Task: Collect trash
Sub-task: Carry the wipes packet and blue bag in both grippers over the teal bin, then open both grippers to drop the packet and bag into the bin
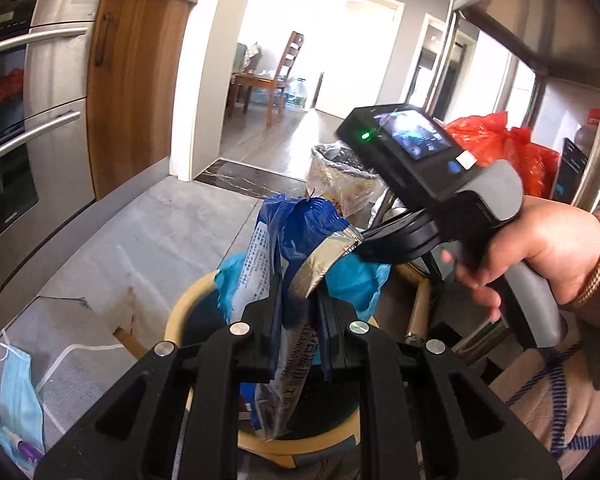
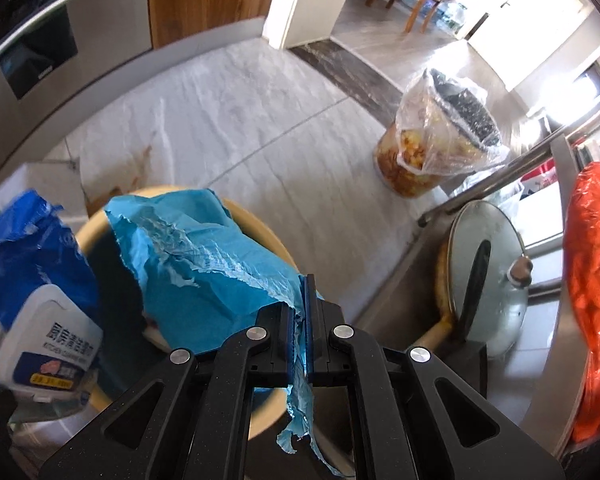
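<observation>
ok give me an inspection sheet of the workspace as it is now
surface: pale marble floor with a brown stain near the bin
job's things: yellow bin lined with a blue bag; wipes pack held over it
clutter: face mask on the floor; clear bag of food waste; pot lid; red bag
grippers: left gripper shut on the wipes pack; right gripper shut on the blue bag's edge
cables: nothing seen
surroundings: steel oven, wood cabinet, doorway to a room with a chair
</observation>
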### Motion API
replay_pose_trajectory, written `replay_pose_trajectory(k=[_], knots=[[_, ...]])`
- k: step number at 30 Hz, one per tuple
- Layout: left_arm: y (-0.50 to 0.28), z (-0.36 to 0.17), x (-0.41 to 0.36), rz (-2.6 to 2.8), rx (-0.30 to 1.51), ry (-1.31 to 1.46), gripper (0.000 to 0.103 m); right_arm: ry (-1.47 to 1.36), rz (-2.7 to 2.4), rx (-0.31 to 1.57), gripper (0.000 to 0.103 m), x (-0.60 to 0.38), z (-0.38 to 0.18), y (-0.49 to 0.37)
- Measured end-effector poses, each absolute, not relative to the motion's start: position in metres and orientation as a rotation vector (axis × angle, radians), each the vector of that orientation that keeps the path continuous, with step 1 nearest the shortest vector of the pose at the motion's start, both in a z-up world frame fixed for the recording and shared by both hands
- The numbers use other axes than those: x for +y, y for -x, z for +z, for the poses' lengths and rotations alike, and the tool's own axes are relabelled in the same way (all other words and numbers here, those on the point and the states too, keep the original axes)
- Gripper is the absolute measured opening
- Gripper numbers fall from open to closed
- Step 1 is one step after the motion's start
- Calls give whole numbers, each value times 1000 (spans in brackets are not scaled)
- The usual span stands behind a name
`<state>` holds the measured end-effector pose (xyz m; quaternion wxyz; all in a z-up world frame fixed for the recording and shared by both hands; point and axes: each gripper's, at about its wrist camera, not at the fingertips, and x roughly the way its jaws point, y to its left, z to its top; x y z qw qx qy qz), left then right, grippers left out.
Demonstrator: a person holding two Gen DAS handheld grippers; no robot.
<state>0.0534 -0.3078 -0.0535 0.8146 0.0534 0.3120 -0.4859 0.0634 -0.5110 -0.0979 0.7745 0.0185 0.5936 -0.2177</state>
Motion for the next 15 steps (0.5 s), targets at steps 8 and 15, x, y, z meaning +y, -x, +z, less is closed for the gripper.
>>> replay_pose_trajectory(k=[8,15], knots=[[-54,-82,-312,-1000,733,-190,15,-24,-389,1366,5,-497,-117,-69],[-58,-82,-310,-982,739,-199,20,-51,-379,1343,17,-495,-113,-70]])
